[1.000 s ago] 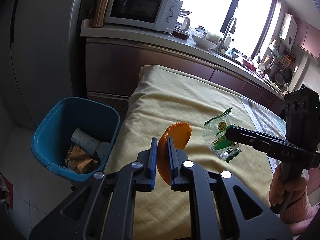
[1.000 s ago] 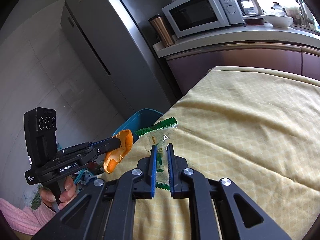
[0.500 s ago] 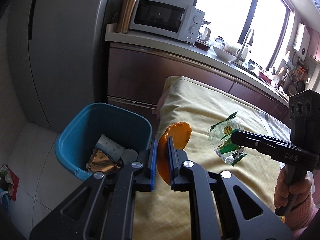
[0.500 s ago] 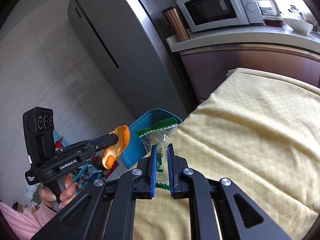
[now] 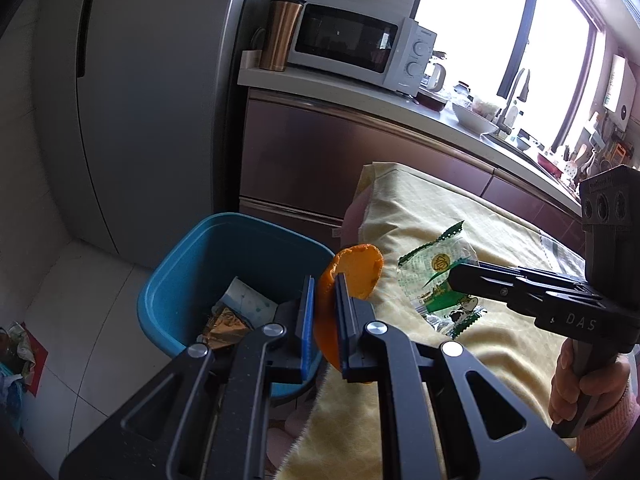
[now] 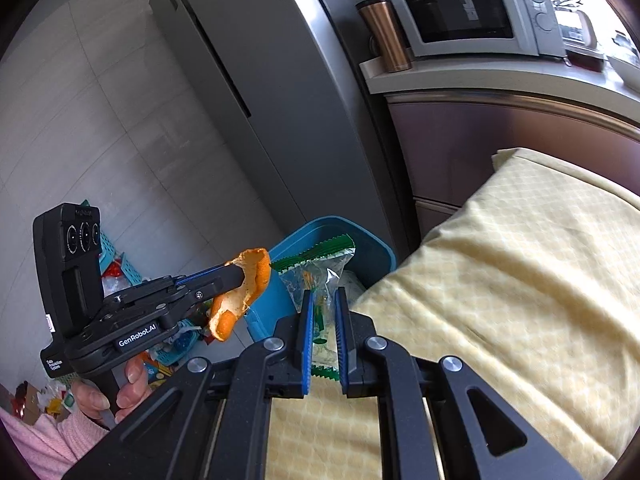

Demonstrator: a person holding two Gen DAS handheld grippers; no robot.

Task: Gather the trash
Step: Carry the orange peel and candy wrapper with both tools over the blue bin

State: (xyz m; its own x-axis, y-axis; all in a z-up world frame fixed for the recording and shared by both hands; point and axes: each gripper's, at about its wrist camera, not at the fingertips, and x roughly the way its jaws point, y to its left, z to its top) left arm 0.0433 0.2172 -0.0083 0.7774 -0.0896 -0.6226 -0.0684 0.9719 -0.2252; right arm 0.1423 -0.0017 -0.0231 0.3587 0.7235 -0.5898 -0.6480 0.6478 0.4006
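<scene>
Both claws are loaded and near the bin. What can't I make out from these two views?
- Blue bin contents: left wrist view, partly hidden by the left claw.
- Bin interior: right wrist view, blocked by the snack wrapper.
- Wrapper print: too small.
- Orange peel lower end: behind the pads.

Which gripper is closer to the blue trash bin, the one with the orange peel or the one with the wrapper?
The left gripper, shut on the orange peel, sits by the blue plastic bin rim. The right gripper, shut on the clear green-edged wrapper, is farther away, over the yellow tablecloth.
</scene>
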